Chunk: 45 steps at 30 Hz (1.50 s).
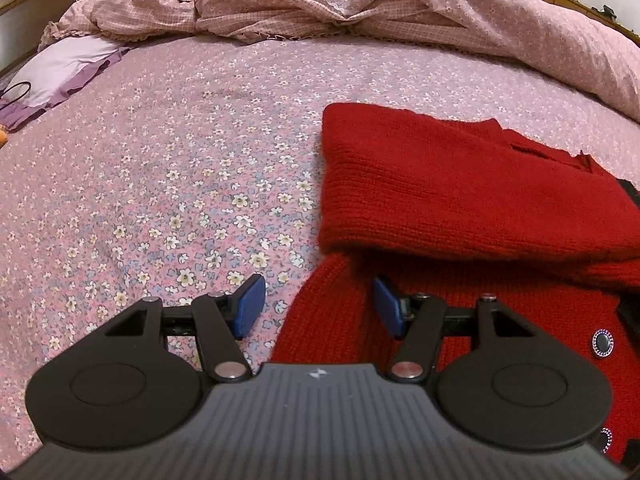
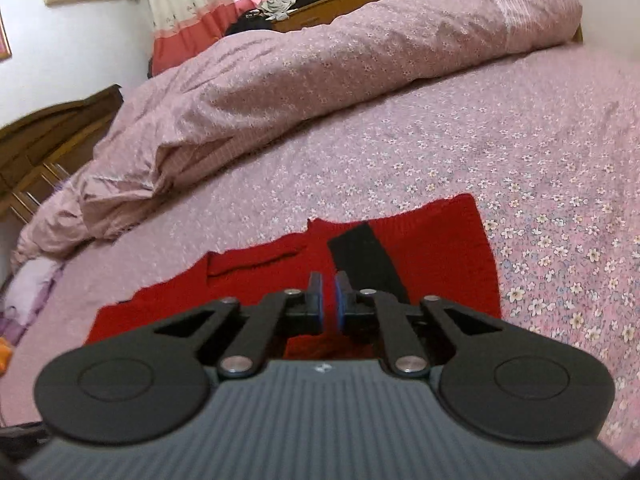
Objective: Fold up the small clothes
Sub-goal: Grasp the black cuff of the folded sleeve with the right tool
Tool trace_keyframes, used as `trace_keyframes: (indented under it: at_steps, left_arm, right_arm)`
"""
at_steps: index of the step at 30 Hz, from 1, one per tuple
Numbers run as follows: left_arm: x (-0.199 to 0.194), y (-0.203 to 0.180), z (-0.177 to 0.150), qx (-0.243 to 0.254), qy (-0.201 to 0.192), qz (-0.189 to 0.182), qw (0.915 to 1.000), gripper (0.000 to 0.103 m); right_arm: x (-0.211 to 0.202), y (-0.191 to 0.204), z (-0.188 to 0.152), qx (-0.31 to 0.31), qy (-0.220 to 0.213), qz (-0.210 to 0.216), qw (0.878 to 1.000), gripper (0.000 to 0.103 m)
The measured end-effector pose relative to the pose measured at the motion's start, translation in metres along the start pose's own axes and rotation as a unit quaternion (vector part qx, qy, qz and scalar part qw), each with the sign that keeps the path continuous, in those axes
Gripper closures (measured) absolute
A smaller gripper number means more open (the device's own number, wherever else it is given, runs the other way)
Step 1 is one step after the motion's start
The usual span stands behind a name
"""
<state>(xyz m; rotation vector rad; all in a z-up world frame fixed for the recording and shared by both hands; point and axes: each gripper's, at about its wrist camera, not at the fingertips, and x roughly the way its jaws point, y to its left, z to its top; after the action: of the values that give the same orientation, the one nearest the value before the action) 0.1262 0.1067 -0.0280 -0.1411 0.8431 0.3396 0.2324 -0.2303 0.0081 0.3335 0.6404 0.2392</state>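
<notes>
Left wrist shows sweater point(image 1: 460, 184) buttons point(image 1: 602, 343), left claw point(image 1: 320, 308) apart; right claw point(image 2: 328, 300) closed empty.

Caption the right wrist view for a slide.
Shut right gripper hovers, empty, over a partly folded red cardigan on a floral bedsheet.

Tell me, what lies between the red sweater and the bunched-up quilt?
Only bare flowered sheet lies between the red sweater and the quilt, shown in both wrist views.
</notes>
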Motion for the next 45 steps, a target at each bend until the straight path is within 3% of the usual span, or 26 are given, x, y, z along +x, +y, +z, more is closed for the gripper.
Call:
trace_keyframes:
  at_steps: [4,6,8,14,17,23,27,32,35,39,42,45]
  left_arm:
    - [-0.001,-0.002,0.0,0.004,0.0,0.002,1.0,0.038]
    - [-0.001,-0.002,0.0,0.004,0.001,0.002,1.0,0.038]
    - [-0.001,-0.001,0.001,0.004,0.002,0.001,1.0,0.038]
    - [0.0,-0.003,0.001,0.006,0.002,0.004,1.0,0.038]
    - [0.0,-0.003,0.001,0.006,0.002,0.005,1.0,0.038]
    - [-0.001,-0.002,0.001,0.007,0.001,0.003,1.0,0.038]
    - [0.0,-0.001,0.003,0.001,0.003,0.003,1.0,0.038]
    - [0.003,-0.003,0.005,0.006,0.003,0.004,1.0,0.037]
    - [0.001,-0.001,0.008,0.006,0.007,0.003,0.9999,0.037]
    - [-0.019,-0.003,0.009,0.016,0.005,-0.009,0.9998,0.037]
    - [-0.047,-0.007,0.013,0.031,-0.028,-0.037,0.9985,0.037]
    - [-0.061,-0.015,0.022,0.042,-0.057,-0.059,0.9957,0.037]
  right_arm:
    - [0.012,-0.003,0.008,-0.03,0.015,-0.039,0.999,0.082]
    - [0.019,-0.007,0.011,-0.04,0.02,-0.059,0.997,0.046]
    - [0.021,-0.015,0.011,-0.04,0.024,-0.064,0.997,0.041]
    - [0.041,-0.015,0.008,-0.063,0.062,-0.024,0.996,0.044]
    - [0.043,-0.007,0.009,-0.066,0.07,-0.013,0.995,0.089]
    - [-0.012,0.0,0.029,-0.059,-0.022,0.011,0.998,0.091]
    - [-0.04,-0.007,0.035,-0.066,-0.071,-0.027,0.995,0.091]
    - [-0.016,-0.029,0.018,-0.06,-0.024,-0.076,0.995,0.091]
    - [0.008,-0.039,0.001,-0.049,0.017,-0.085,0.995,0.089]
    - [0.009,-0.04,-0.003,-0.041,0.011,-0.083,0.996,0.082]
    - [-0.004,-0.038,0.001,-0.037,0.016,-0.095,0.995,0.079]
    - [-0.024,-0.035,0.002,-0.035,-0.005,-0.112,0.993,0.079]
